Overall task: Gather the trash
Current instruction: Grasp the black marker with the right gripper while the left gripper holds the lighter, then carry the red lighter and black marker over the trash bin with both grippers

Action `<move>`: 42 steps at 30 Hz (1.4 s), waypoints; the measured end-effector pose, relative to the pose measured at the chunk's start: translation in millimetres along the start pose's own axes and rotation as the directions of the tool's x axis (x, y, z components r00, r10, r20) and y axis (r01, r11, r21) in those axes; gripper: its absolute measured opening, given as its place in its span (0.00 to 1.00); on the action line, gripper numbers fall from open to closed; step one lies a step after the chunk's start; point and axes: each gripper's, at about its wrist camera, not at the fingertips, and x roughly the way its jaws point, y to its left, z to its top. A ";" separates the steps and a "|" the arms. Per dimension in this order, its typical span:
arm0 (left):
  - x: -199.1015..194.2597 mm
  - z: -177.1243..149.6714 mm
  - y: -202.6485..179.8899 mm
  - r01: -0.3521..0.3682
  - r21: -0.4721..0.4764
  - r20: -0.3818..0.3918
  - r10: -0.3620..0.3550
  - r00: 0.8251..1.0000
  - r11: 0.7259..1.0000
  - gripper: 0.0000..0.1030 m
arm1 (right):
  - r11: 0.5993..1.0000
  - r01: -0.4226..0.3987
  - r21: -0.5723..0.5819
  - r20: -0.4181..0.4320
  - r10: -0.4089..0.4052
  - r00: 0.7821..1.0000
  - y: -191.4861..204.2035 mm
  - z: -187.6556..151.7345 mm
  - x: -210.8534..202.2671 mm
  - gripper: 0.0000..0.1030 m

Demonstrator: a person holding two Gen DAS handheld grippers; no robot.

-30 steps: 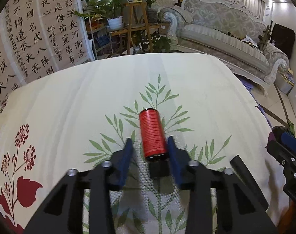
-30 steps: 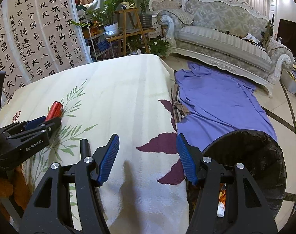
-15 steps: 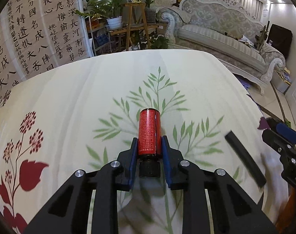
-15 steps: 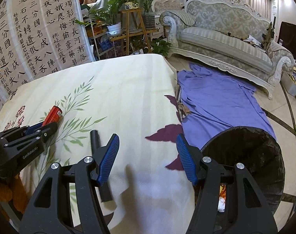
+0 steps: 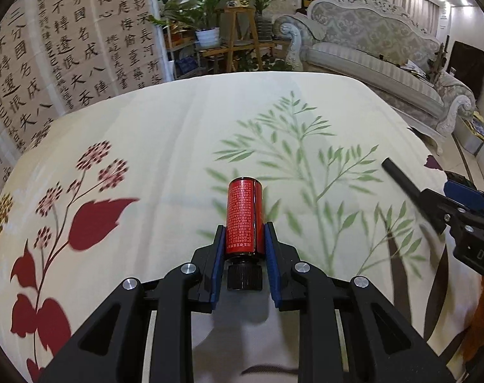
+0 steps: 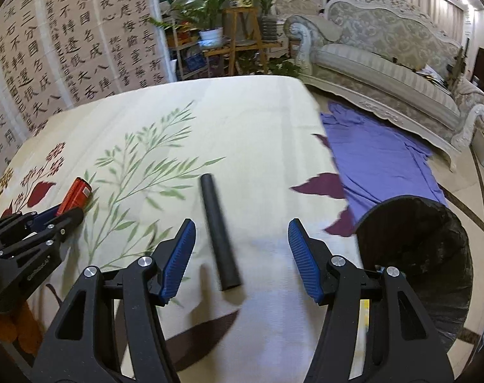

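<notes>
Left gripper (image 5: 244, 249) is angled down over the floral tablecloth (image 5: 165, 146), pads pinched on the red cylinder (image 5: 244, 220). Right gripper (image 6: 242, 255) is tilted down too, jaws spread, black tube (image 6: 219, 233) lying on the cloth between them, untouched. Black-lined bin (image 6: 433, 255) is seen beside the table edge, sofa (image 6: 385, 63) behind

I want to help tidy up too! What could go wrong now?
The left hand-held gripper pinches the red can only near its capped end, so it might tip or slip out. The black tube lies slanted between the right hand-held gripper's open fingers and could roll away. The bin stands off the table's edge; a drop could miss.
</notes>
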 end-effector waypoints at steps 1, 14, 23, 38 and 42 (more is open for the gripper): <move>-0.6 -1.7 2.0 -0.002 -0.005 0.000 0.002 1.000 1.000 0.24 | 1.000 0.000 -0.009 -0.005 0.000 1.000 3.3 -0.1 2.0 0.55; -1.6 -5.3 8.5 0.004 -0.031 0.011 -0.004 1.000 0.999 0.24 | 0.999 0.027 -0.041 -0.035 -0.029 0.999 16.0 -0.1 12.9 0.26; -1.6 -5.6 9.3 0.005 -0.033 0.011 -0.005 1.000 0.999 0.24 | 0.998 0.031 -0.047 -0.033 -0.032 0.999 16.6 -1.1 11.3 0.13; -9.7 -4.1 13.0 0.034 -0.050 0.035 -0.033 0.999 0.998 0.24 | 0.999 0.041 -0.021 0.010 -0.041 0.999 22.0 -17.2 -18.2 0.13; -16.9 -8.7 4.5 0.050 -0.032 0.046 -0.049 0.998 0.998 0.24 | 0.999 0.045 -0.005 0.032 -0.045 0.998 17.4 -25.3 -33.7 0.13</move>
